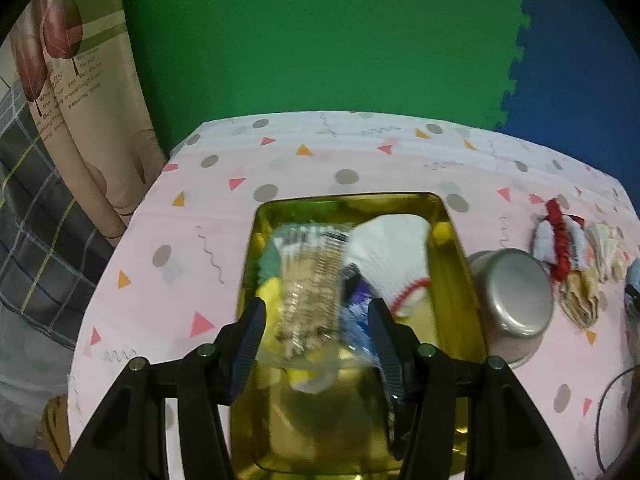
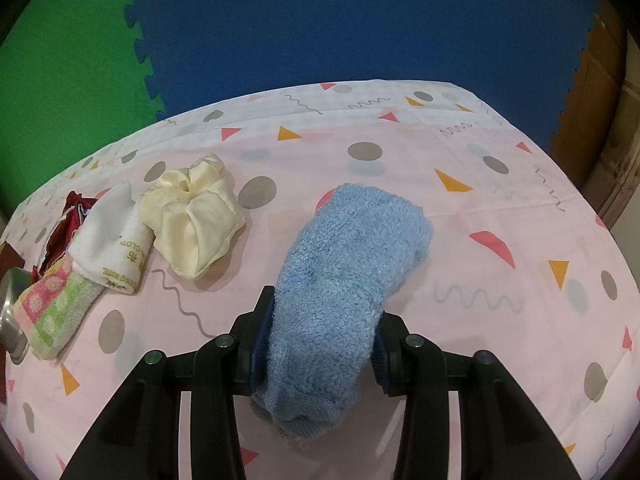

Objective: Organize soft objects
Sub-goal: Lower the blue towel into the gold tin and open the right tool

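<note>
R gripper (image 2: 320,332): fingers clamped on blue towel (image 2: 348,264), roll pinched at its near half, centre frame. Long axis runs from lower centre up toward upper right, far end resting on or just above tablecloth (image 2: 500,152) – can't tell which.

L gripper (image 1: 316,340): fingers apart over gold tray (image 1: 460,264), blurred clear packet (image 1: 308,280) between them; we can't tell if pads touch it.

Risks, our judgement: terry is squashy, so roll may sag or unroll from the free end if we swing fast; dragging the end could snag cloth. Pile at left – cream scrunchie (image 2: 192,216), white towel (image 2: 112,244) – could get knocked
</note>
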A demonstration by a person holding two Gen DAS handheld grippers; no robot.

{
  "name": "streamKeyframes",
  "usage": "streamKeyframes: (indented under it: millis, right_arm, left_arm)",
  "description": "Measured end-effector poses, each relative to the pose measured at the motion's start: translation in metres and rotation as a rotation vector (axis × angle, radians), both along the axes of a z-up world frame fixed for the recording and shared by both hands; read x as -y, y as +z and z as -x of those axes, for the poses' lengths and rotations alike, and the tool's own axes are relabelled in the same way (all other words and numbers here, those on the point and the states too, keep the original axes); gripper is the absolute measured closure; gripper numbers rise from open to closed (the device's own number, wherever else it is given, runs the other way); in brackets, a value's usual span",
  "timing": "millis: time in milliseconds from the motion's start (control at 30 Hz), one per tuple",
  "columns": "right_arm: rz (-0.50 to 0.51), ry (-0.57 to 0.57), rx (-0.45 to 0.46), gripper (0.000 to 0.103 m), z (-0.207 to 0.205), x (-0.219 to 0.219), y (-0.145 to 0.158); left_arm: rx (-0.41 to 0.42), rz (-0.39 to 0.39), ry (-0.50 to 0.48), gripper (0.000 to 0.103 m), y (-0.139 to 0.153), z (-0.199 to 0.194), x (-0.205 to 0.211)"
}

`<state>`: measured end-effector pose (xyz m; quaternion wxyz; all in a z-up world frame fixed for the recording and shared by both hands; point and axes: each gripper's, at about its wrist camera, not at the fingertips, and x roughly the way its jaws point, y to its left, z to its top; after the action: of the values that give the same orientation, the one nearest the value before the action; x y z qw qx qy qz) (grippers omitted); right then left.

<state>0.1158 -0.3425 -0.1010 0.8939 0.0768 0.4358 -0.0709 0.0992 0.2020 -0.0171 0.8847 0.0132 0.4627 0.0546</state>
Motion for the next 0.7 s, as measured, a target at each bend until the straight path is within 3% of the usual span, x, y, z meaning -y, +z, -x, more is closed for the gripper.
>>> streamKeyframes:
  millis: [167, 267, 400, 700]
  right_arm:
    - [0.003, -0.009, -0.003, 0.065, 0.0, 0.0, 0.0]
    - [0.0, -0.009, -0.003, 0.078, -0.001, -0.003, 0.003]
    - [0.03, -0.02, 0.0, 0.082, 0.0, -0.013, 0.013]
    - [0.01, 0.047, 0.118, 0.082, 0.006, -0.054, 0.08]
  left_arm:
    - [0.011, -0.01, -0.005, 0.049, -0.004, 0.009, 0.011]
    - [0.006, -0.021, -0.024, 0.049, -0.008, 0.01, 0.015]
    - [0.016, -0.036, -0.031, 0.049, -0.01, 0.011, 0.019]
    - [0.028, -0.023, 0.005, 0.049, -0.01, 0.014, 0.012]
